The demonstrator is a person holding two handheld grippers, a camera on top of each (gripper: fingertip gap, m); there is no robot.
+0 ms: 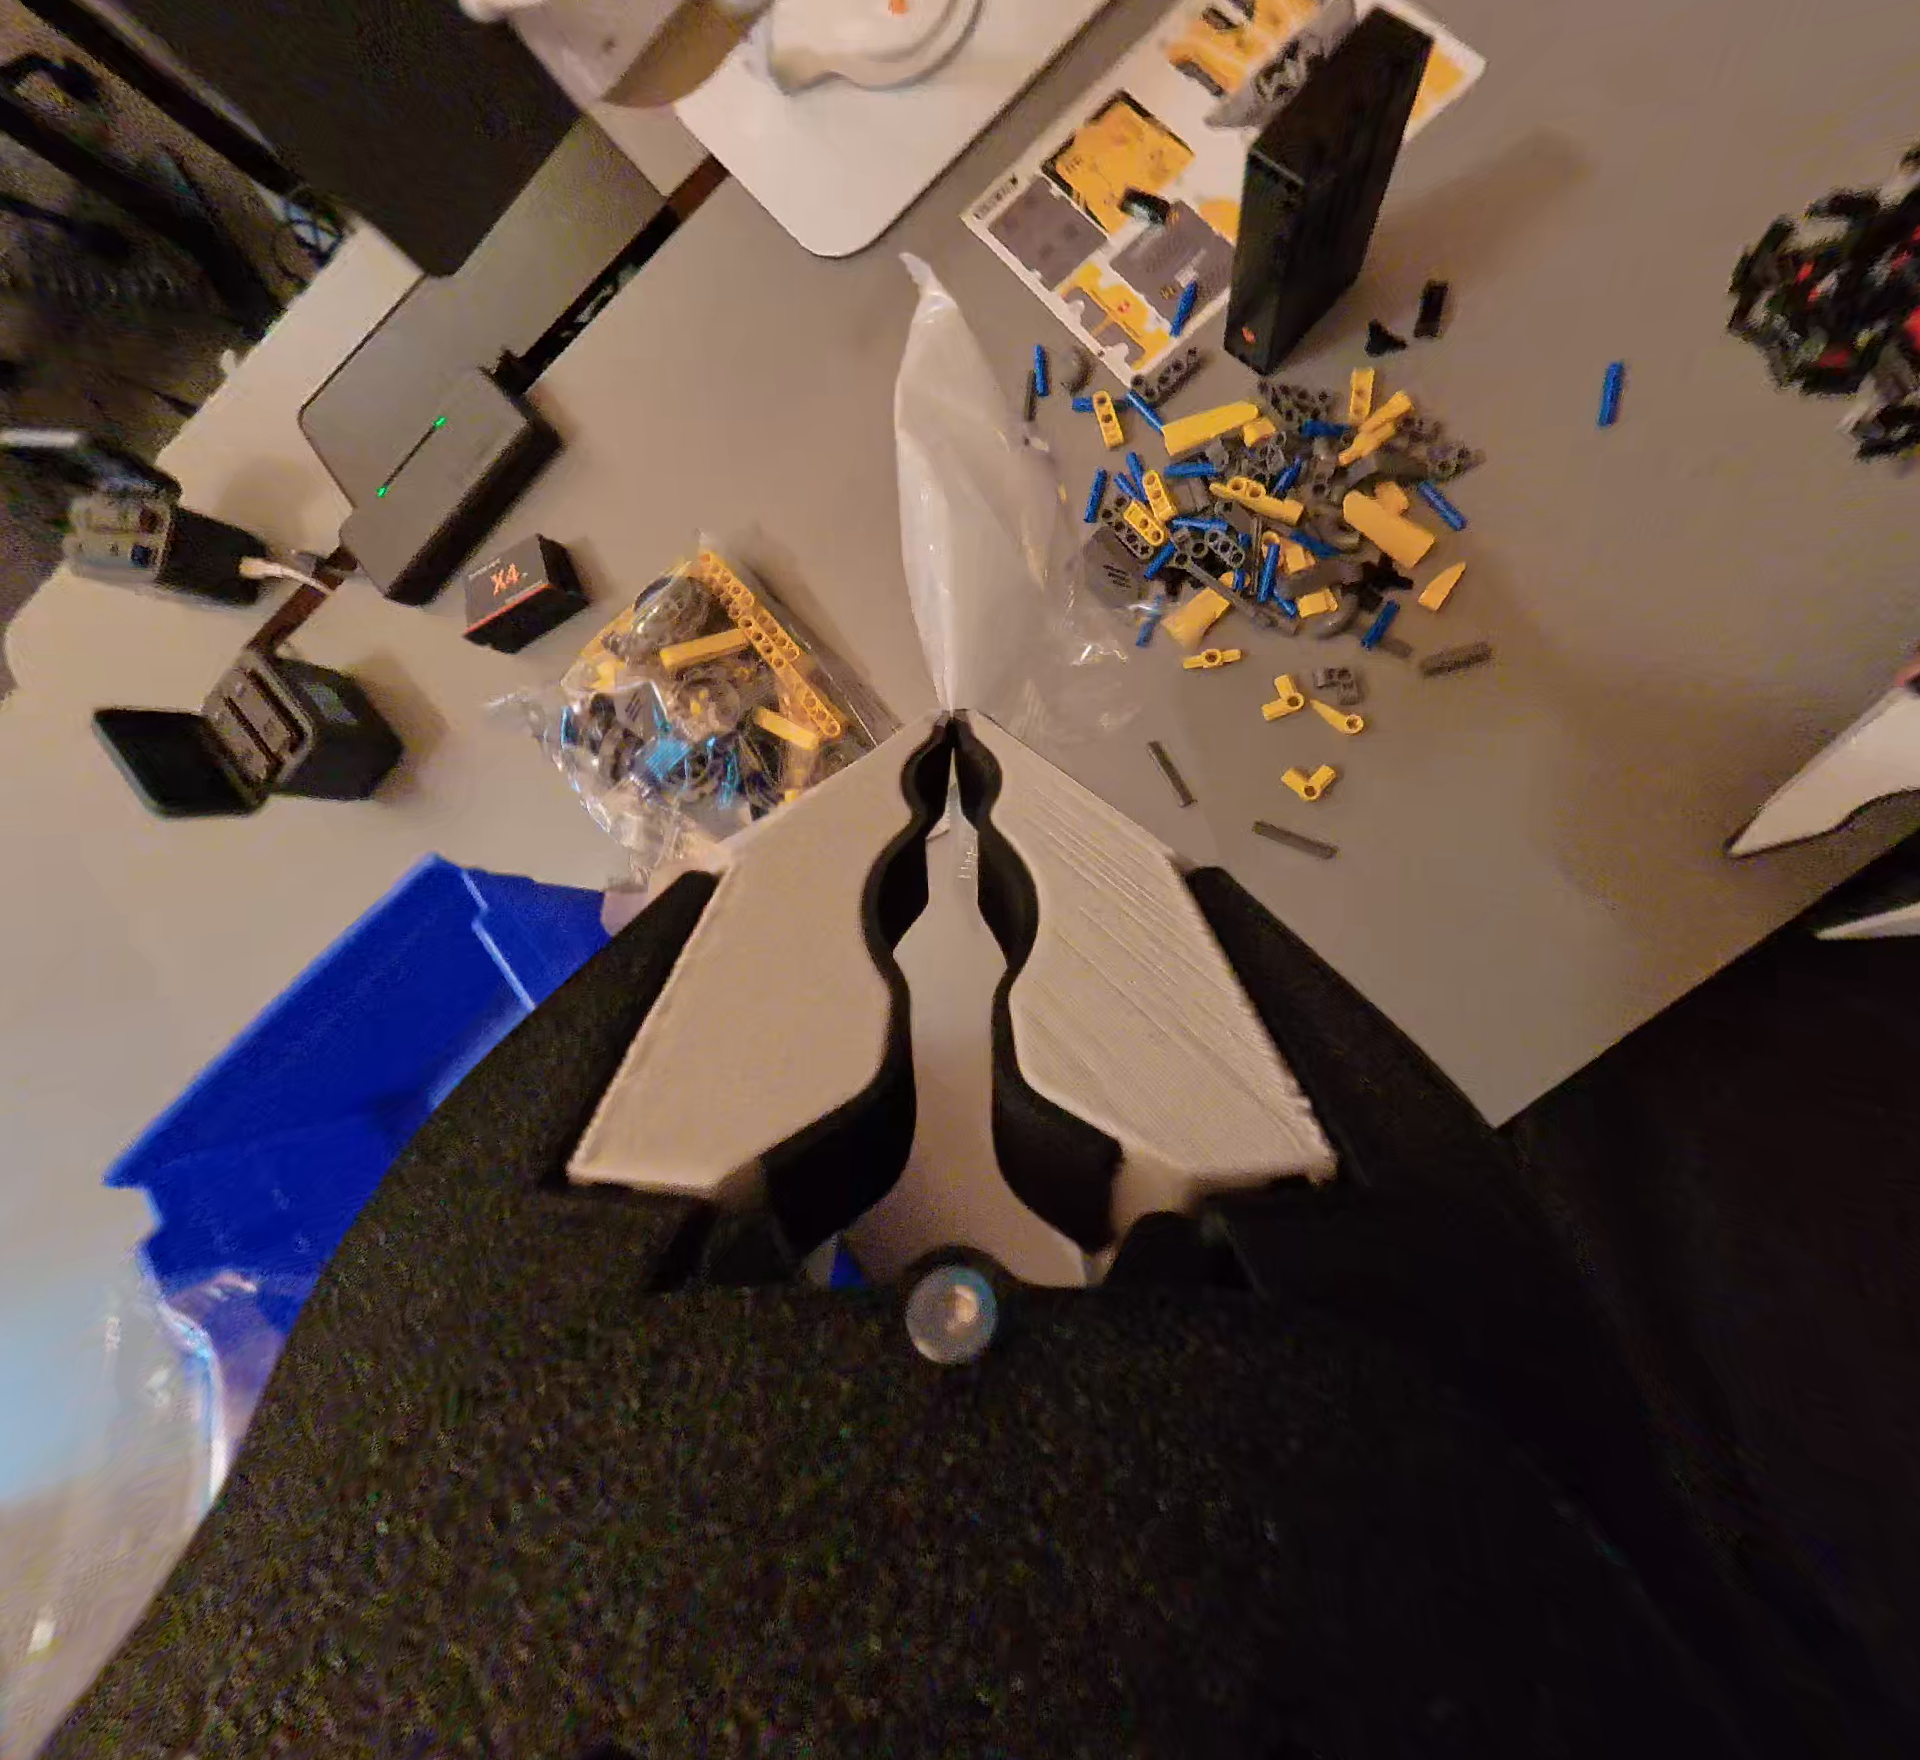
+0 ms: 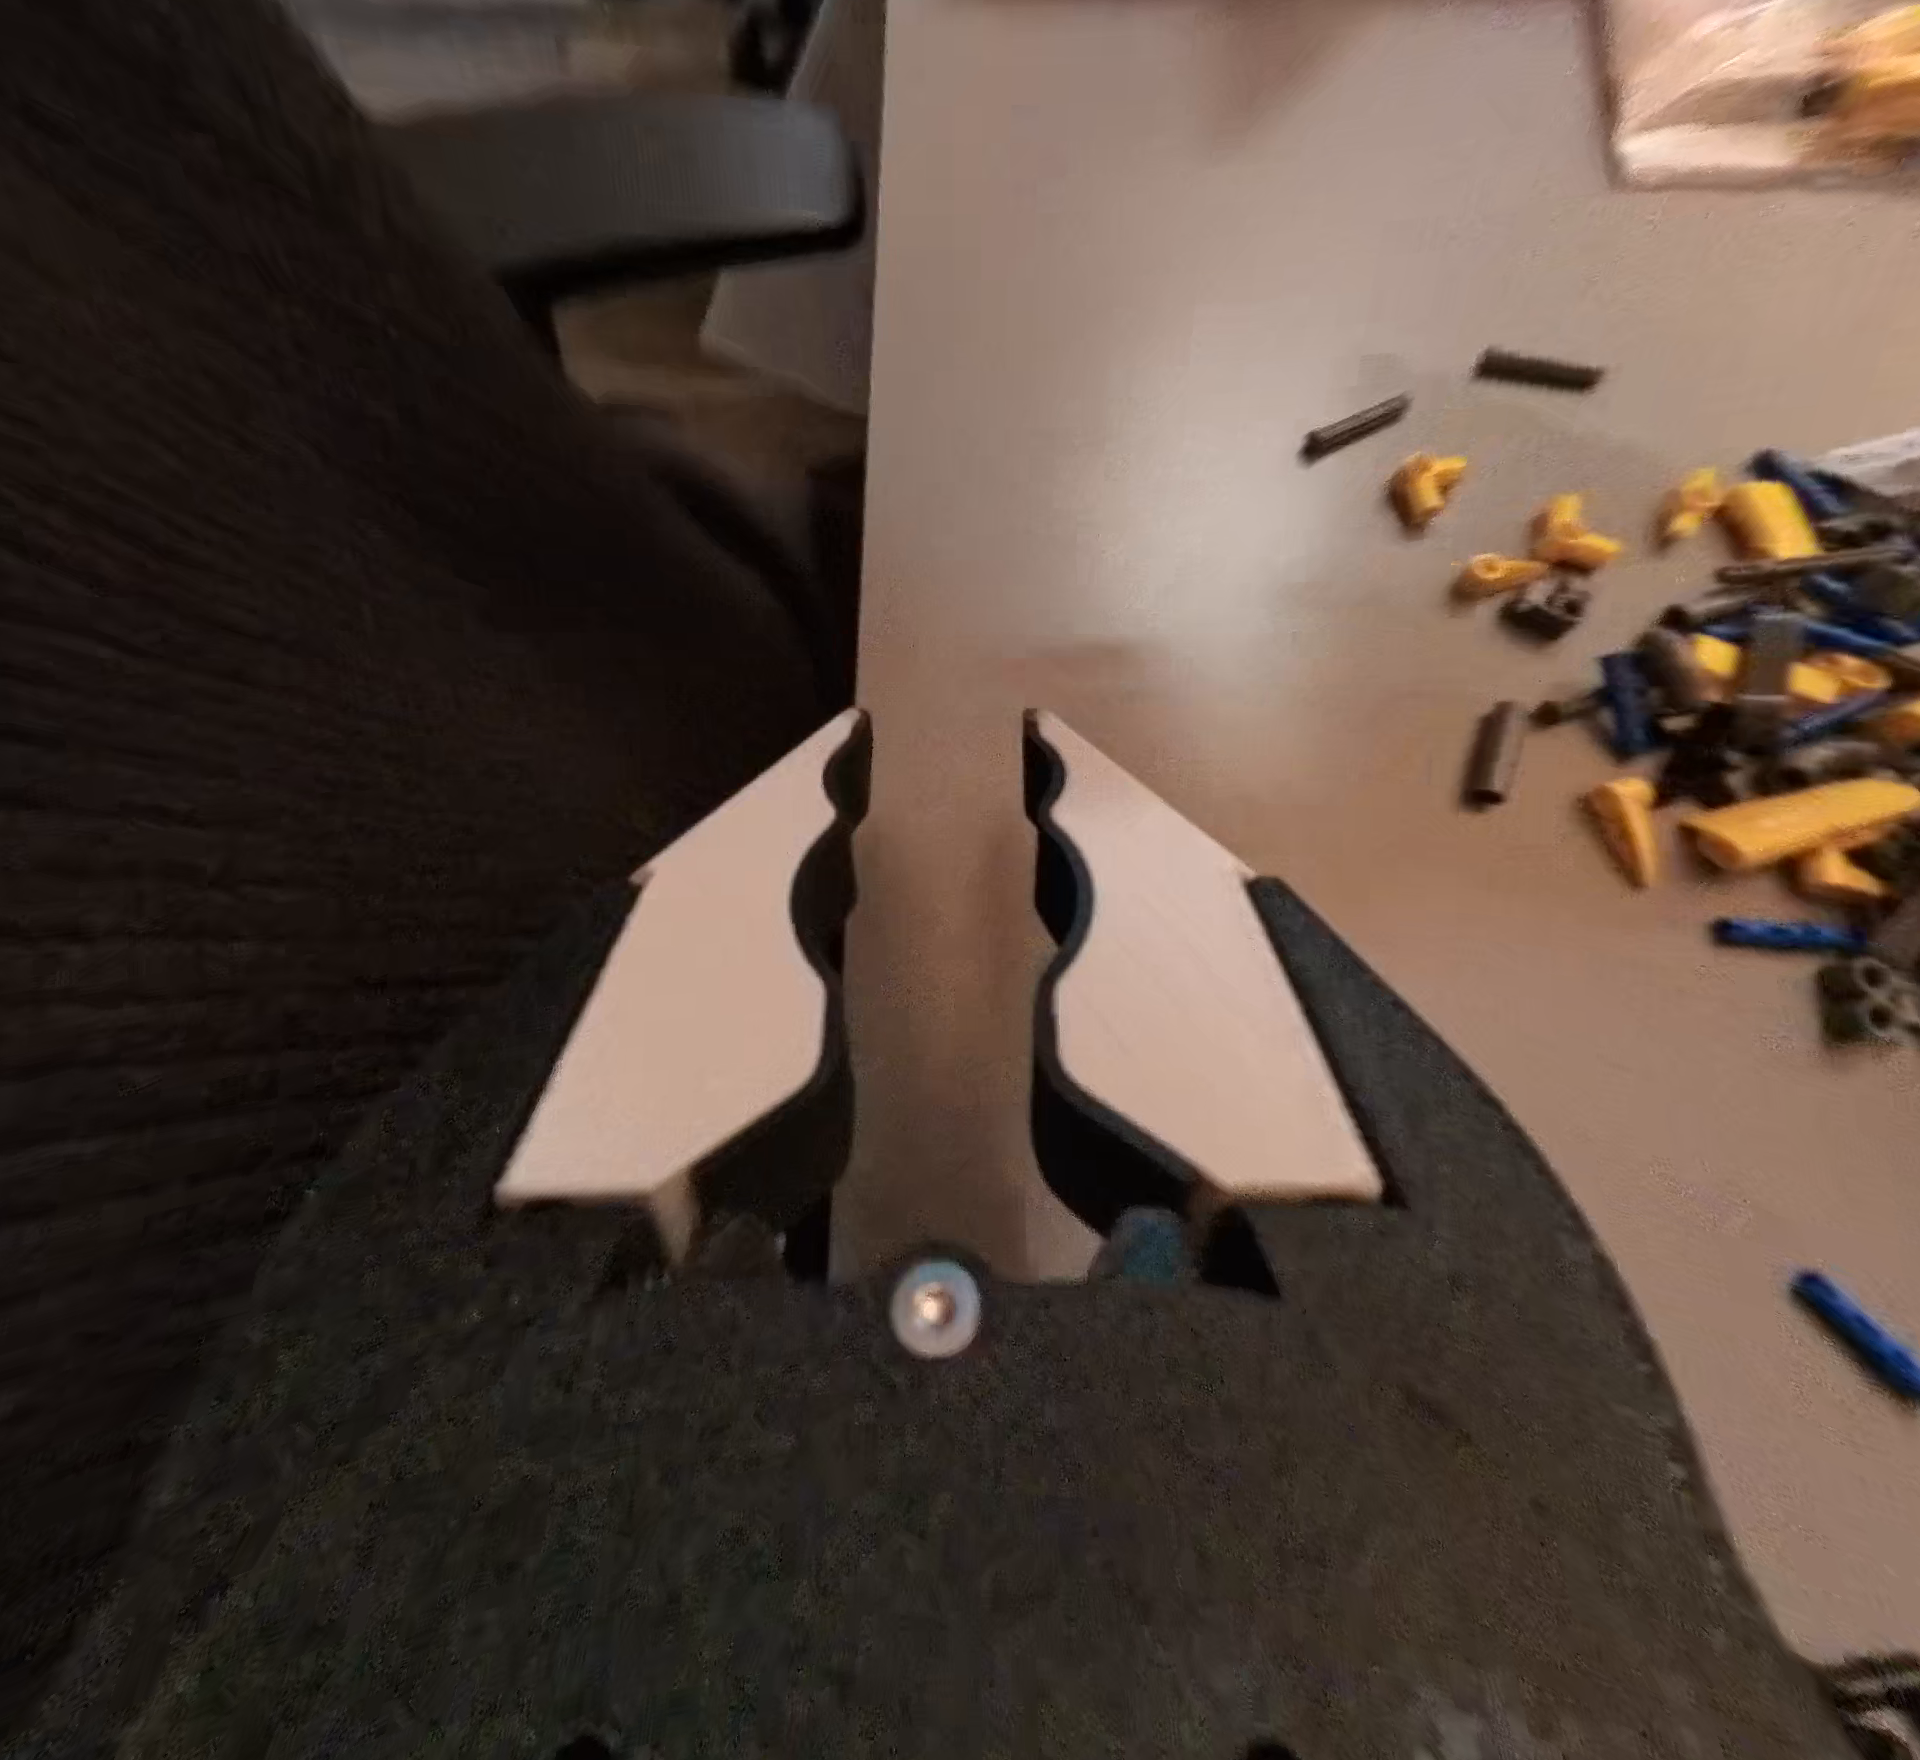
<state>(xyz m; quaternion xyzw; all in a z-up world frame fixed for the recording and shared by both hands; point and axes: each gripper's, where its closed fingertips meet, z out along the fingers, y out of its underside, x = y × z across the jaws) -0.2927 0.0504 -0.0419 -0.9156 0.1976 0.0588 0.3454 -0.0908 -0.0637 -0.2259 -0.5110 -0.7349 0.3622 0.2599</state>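
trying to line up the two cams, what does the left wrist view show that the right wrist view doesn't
Only left wrist: the left gripper shut on an empty clear bag, an instruction sheet, an upright black box, a blue bin.
Only right wrist: the right gripper open over the table edge, a chair armrest.
Both: the grey table, the loose pile of yellow and blue pieces, a sealed bag of pieces.

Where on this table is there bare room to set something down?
Bare table lies ahead of the open right hand-held gripper, along the table edge. It is crowded around the loose brick pile, sealed parts bag and empty plastic bag.
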